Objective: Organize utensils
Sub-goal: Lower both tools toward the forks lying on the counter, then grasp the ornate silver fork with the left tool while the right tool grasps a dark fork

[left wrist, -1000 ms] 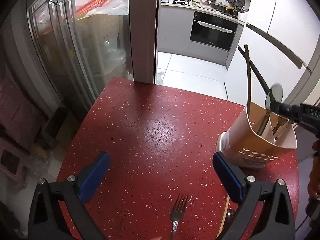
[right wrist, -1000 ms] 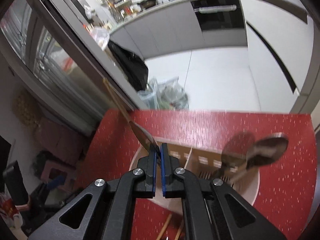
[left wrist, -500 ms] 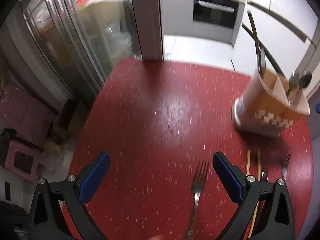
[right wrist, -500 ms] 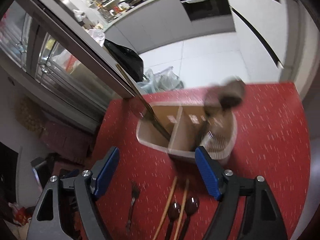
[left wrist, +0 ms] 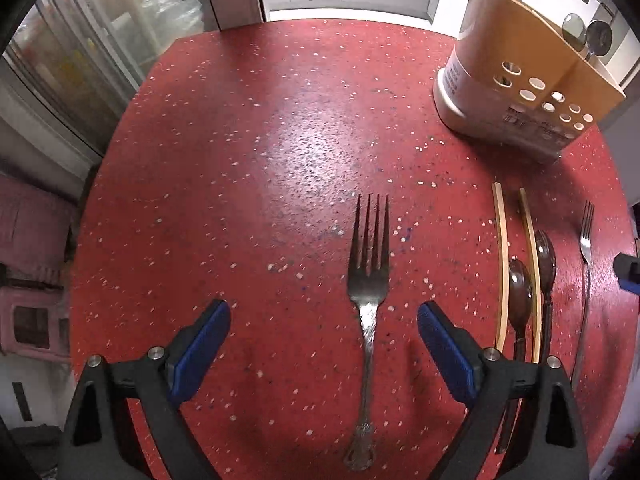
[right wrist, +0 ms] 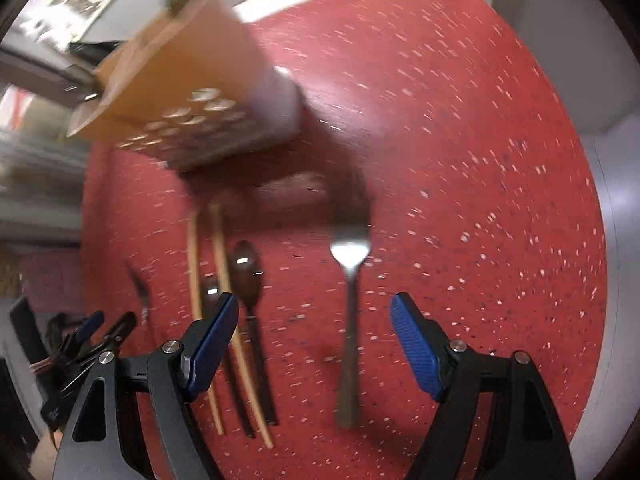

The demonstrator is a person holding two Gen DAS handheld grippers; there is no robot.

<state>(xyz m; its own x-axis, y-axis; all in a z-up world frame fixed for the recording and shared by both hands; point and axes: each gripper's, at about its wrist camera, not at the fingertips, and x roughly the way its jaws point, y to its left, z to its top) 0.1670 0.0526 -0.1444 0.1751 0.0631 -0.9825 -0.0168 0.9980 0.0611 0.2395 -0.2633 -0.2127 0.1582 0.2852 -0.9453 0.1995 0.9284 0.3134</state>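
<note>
The left gripper (left wrist: 324,334) is held wide open and empty above the red speckled table (left wrist: 240,152), with an ornate silver fork (left wrist: 368,276) lying flat between its blue pads (left wrist: 200,346). The right gripper (right wrist: 314,338) is likewise spread wide, nothing gripped; a plain fork (right wrist: 349,280) is seen between its pads, flat on the table. Near the utensil caddy (left wrist: 516,76), in front of it, 2 chopsticks (left wrist: 502,264) and 2 dark spoons (left wrist: 520,284) are laid side by side. 2 metal spoons (left wrist: 588,36) are stood upright inside the caddy.
</note>
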